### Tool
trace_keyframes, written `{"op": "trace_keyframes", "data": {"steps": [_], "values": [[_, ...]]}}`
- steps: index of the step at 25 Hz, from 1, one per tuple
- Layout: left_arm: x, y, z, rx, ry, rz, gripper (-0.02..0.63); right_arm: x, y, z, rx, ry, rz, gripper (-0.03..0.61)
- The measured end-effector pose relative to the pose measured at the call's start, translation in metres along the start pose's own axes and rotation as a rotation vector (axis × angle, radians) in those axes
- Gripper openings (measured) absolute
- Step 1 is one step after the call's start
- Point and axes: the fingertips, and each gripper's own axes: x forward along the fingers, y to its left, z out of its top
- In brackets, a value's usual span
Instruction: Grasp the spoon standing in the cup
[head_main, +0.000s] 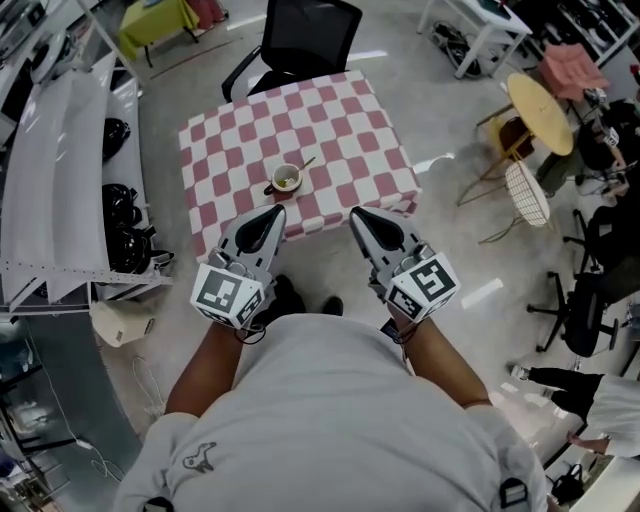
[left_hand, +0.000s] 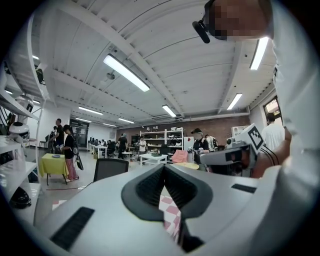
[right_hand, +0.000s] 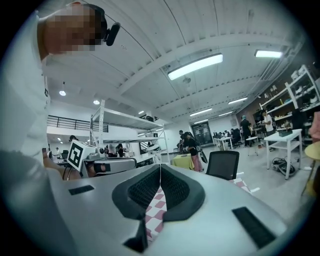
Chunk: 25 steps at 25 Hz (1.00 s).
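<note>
A small cup (head_main: 287, 178) stands near the front of a table with a red-and-white checked cloth (head_main: 340, 120). A spoon (head_main: 304, 164) stands in it, its handle leaning to the back right. Both grippers are held low in front of the person, short of the table's near edge. The left gripper (head_main: 277, 210) is shut with nothing in it, its tip just below the cup. My right gripper (head_main: 356, 213) is also shut and empty, to the cup's lower right. In the left gripper view (left_hand: 164, 166) and the right gripper view (right_hand: 160, 165) the jaws meet; only checked cloth shows behind them.
A black office chair (head_main: 300, 40) stands behind the table. White shelving (head_main: 60, 170) with dark helmets runs along the left. To the right are a round yellow table (head_main: 540, 110), a wire chair (head_main: 527, 192) and a black swivel chair (head_main: 585, 300). People stand in the background.
</note>
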Motion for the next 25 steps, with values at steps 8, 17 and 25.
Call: {"op": "trace_keyframes", "data": {"steps": [8,17,25], "values": [[0.009,0.030,-0.005,-0.019,0.007,-0.012,0.011,0.031,-0.009,-0.003,0.007,0.010,-0.007,0.032],[0.014,0.093,-0.010,-0.039,0.027,-0.043,0.011,0.088,-0.014,0.001,0.020,0.033,-0.030,0.032],[0.008,0.138,-0.017,-0.026,0.047,-0.100,0.011,0.133,-0.012,-0.008,0.035,0.046,-0.086,0.032]]}}
